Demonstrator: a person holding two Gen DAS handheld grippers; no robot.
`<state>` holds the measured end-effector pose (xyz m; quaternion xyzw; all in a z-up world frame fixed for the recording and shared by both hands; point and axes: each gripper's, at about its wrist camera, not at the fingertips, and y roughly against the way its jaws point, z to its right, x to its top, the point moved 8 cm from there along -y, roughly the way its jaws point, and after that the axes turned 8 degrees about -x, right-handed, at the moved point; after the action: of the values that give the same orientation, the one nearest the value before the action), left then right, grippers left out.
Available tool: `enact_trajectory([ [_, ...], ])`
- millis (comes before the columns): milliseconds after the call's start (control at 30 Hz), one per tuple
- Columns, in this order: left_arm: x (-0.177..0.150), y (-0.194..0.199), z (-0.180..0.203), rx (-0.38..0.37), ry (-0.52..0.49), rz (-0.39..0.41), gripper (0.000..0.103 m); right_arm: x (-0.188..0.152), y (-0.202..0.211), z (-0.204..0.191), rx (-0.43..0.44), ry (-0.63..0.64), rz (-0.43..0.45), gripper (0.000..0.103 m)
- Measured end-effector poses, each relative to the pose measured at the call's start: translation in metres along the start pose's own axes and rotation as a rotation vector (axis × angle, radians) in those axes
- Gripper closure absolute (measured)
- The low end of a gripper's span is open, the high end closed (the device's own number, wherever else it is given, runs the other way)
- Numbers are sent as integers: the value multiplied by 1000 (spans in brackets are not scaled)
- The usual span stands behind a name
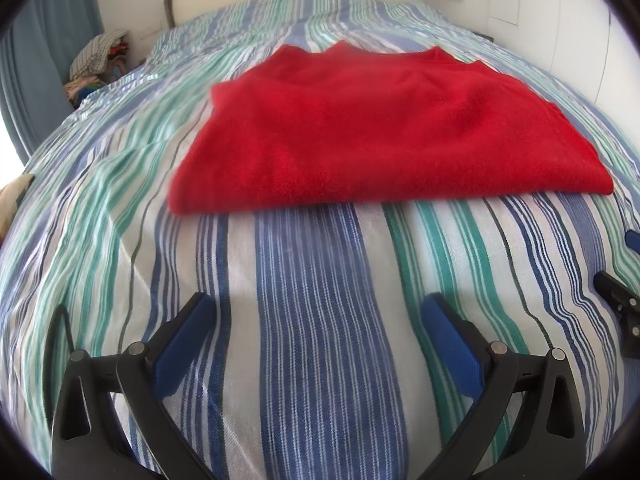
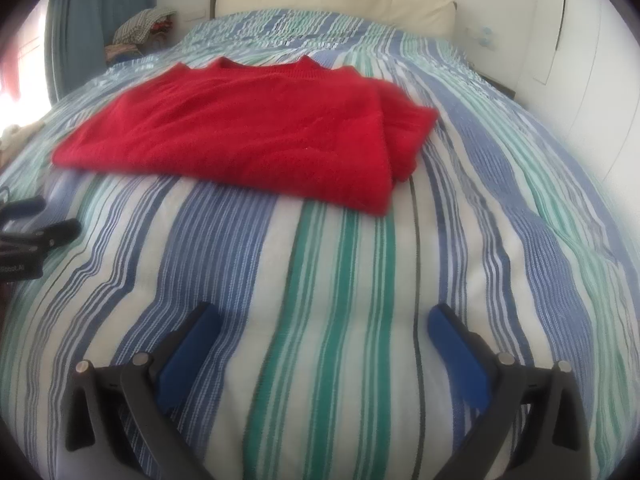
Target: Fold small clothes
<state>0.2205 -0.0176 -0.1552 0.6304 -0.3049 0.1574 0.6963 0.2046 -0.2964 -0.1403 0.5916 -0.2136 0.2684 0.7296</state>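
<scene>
My left gripper (image 1: pixel 318 308) and right gripper (image 2: pixel 324 318) hovered with fingers spread and empty over the bed (image 1: pixel 320 340); the red sweater (image 1: pixel 380 136) lay folded at 12 o'clock. A one-layer pinch could, I judged, undo the fold.

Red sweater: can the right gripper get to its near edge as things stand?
Probably yes. The right gripper is open and empty, and only bare striped bedspread lies between it and the red sweater. The left gripper sits off to the side, out of the path.
</scene>
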Motion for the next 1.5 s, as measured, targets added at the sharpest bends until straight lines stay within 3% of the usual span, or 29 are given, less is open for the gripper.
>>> enact_trajectory([
  [1500, 0, -1, 0, -1, 0, 1, 0, 0, 0, -3, -63, 39, 7, 1],
])
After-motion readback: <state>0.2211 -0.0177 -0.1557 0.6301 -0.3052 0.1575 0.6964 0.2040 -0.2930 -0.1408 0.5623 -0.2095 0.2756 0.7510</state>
